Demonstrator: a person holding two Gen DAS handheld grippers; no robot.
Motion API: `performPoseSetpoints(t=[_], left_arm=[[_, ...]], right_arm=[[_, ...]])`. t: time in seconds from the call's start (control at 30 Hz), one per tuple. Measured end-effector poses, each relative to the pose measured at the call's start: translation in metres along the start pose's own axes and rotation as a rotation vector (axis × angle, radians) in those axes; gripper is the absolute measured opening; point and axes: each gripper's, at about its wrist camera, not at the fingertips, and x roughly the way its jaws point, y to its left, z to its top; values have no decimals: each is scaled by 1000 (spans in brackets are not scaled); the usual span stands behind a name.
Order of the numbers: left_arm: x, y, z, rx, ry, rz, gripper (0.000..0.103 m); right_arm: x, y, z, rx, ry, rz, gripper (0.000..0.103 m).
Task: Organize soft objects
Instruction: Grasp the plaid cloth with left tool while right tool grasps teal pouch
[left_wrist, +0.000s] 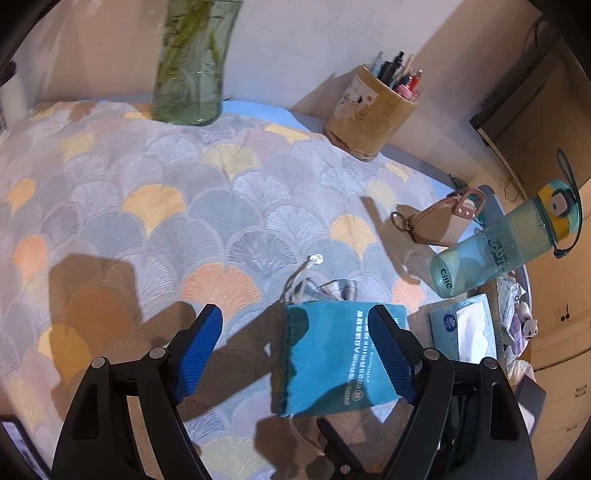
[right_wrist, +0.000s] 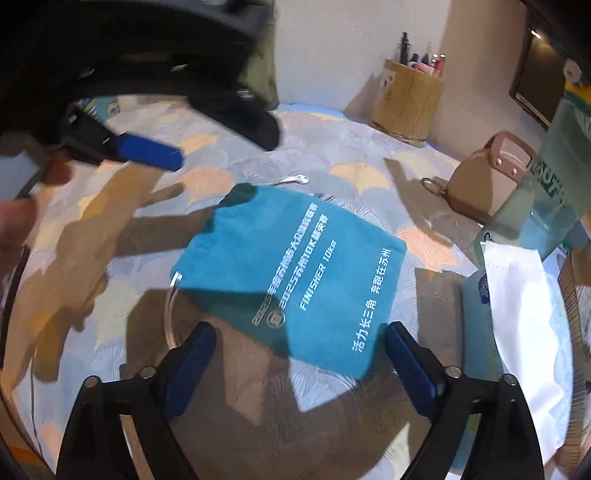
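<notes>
A teal drawstring pouch with white printed text lies flat on the patterned tablecloth. It also shows in the left wrist view, with its white cord trailing away. My left gripper is open and empty, hovering over the pouch's left part; its right finger overlaps the pouch. My right gripper is open and empty, just in front of the pouch's near edge. The left gripper's blue finger shows at the upper left of the right wrist view.
A glass vase with green stems stands at the back. A wooden pen holder, a small pink bag, a water bottle and a tissue pack stand to the right. The table edge runs along the right.
</notes>
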Motion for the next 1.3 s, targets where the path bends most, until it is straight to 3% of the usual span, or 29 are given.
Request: performPoseSetpoints(t=[0.1,0.23,0.27,0.37,0.4,0.47,0.5,0.77,1.0,1.13,1.23,1.3], left_arm=[[-4,6,-1,-19,-7,7,80],[-9,15,-3,-34,-12,19,80],[-10,16,-3,-36,-12,20,80],[-11,20,-4,-49,-12,21,80],[-11,20,-4,-51,-12,21,80],[-12,20,-3,-52,-13,19,80],[-12,19,-4,-50,-15,17,80],[-9,14,-4,-42,-21,10,80],[15,-15,-3,46,-12,-24,81],[45,-39,-2,107,28,20,81],[64,-44,0,96,53,67,81],[65,-48,0,120,0,93,81]], right_arm=[[11,-7,7,55,2,6,103],[16,-7,14,59,-21,7,103],[15,-8,14,60,-35,3,98],[8,-5,17,12,-65,0,50],[7,-3,17,-5,-67,16,27],[5,0,18,-26,-49,42,8],[1,1,16,-34,-51,54,6],[-64,-3,-7,-64,-127,103,6],[-68,-30,-28,68,-58,21,6],[-57,-32,-35,48,-12,-30,6],[-52,-28,-42,36,41,-8,23],[-62,-25,-49,37,19,-14,56]])
